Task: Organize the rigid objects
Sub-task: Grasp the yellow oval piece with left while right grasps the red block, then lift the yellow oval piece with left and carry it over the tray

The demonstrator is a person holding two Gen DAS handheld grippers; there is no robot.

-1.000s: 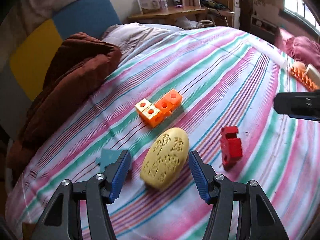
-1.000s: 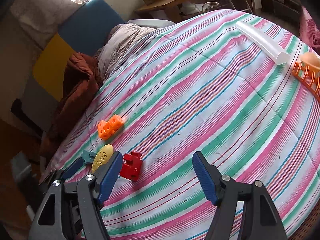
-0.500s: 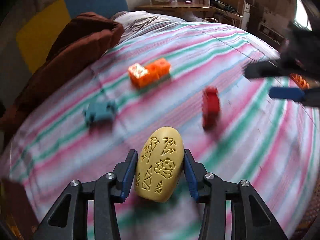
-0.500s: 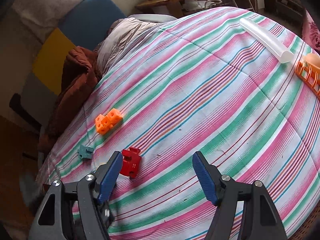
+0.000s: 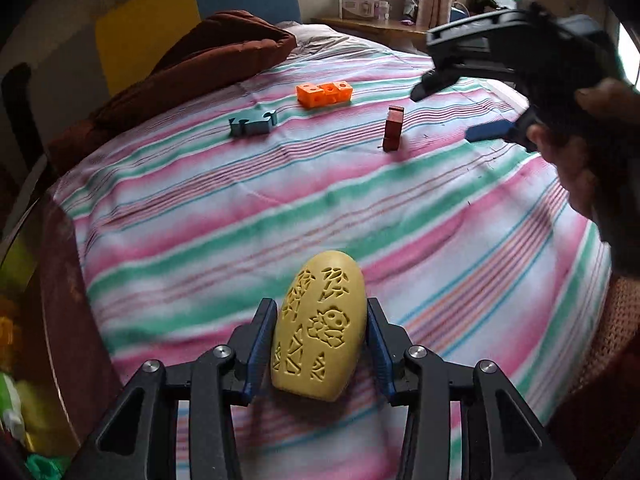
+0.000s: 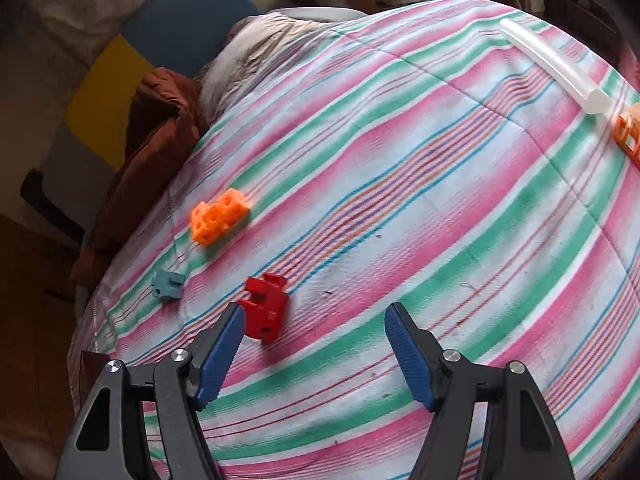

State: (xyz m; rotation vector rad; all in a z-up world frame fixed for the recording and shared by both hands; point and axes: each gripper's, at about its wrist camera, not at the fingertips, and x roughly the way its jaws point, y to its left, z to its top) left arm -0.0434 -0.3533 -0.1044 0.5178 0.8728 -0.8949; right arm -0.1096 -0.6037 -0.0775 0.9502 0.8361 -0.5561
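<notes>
My left gripper is shut on a yellow oval block with carved shapes and holds it above the near edge of the striped bedspread. Farther off lie a teal piece, an orange cube block and a red piece. My right gripper is open and empty, just right of the red piece. The orange block and teal piece lie beyond it to the left. The right gripper also shows in the left wrist view.
A brown blanket is heaped at the bed's far left. A white tube and an orange rack lie at the far right. A dark red bed edge and coloured items on the floor are at lower left.
My left gripper closed on the yellow block, lifted it and drew back toward the bed's near edge. My right gripper moved in closer to the red piece.
</notes>
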